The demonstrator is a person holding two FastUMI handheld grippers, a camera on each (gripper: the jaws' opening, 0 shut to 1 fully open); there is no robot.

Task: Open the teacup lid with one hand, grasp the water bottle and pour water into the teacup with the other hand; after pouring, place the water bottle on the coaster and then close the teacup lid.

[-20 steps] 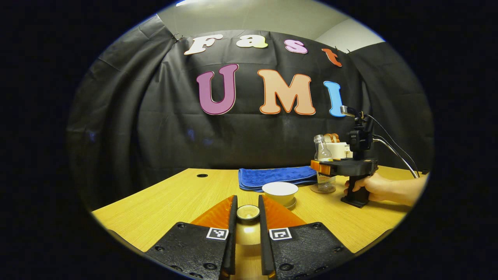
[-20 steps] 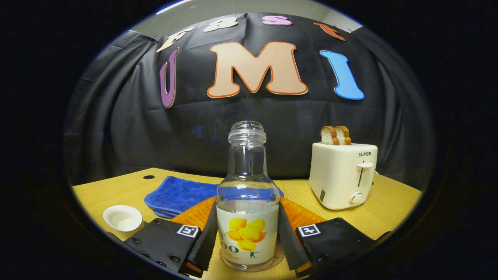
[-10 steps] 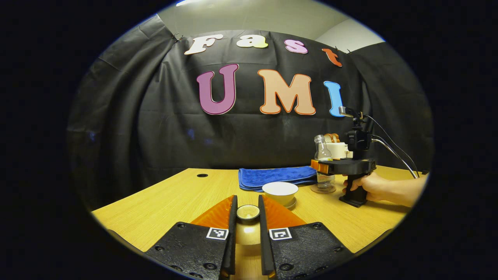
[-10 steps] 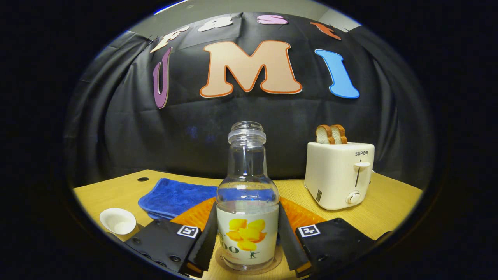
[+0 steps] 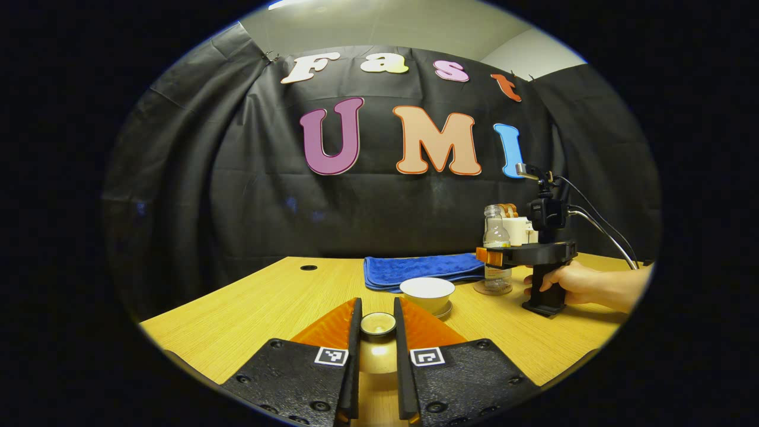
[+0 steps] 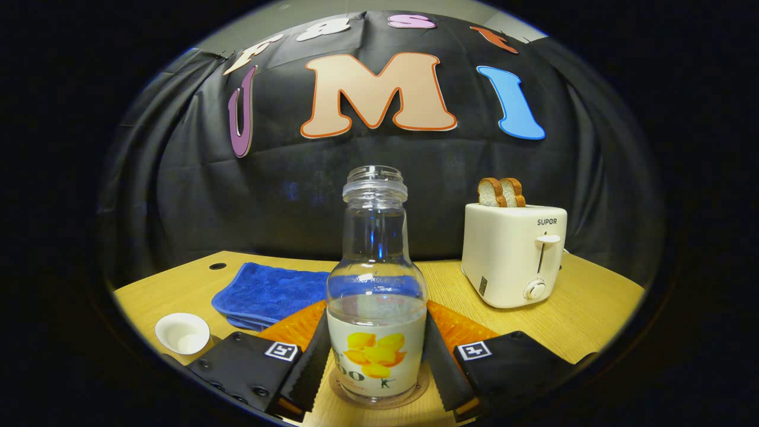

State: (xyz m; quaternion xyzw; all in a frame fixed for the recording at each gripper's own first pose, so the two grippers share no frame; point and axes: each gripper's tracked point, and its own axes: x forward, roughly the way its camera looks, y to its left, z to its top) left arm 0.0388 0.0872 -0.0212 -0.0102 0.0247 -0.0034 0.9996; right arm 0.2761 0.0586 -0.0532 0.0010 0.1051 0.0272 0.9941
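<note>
Bottle [image 6: 376, 308] now down on coaster [image 6: 379, 396], right tongs [image 6: 376, 370] spread beside it; left tongs [image 5: 378, 332] pinch lid [image 5: 378, 324] above tabletop [image 5: 261, 302].

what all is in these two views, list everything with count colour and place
water bottle: 1, clear with a yellow-print label, standing on the coaster, uncapped
coaster: 1, clear, under the bottle
teacup: 1, white, on a saucer, uncovered
teacup lid: 1, pale, between the left gripper's fingers
cloth: 1, blue, folded, back of the table
toaster: 1, cream, right of the bottle
bread slices: 2, brown-crusted, in the toaster
table: 1, light wood
left gripper: shut on the lid
right gripper: around the bottle
hand: 1, on the right gripper's handle
</note>
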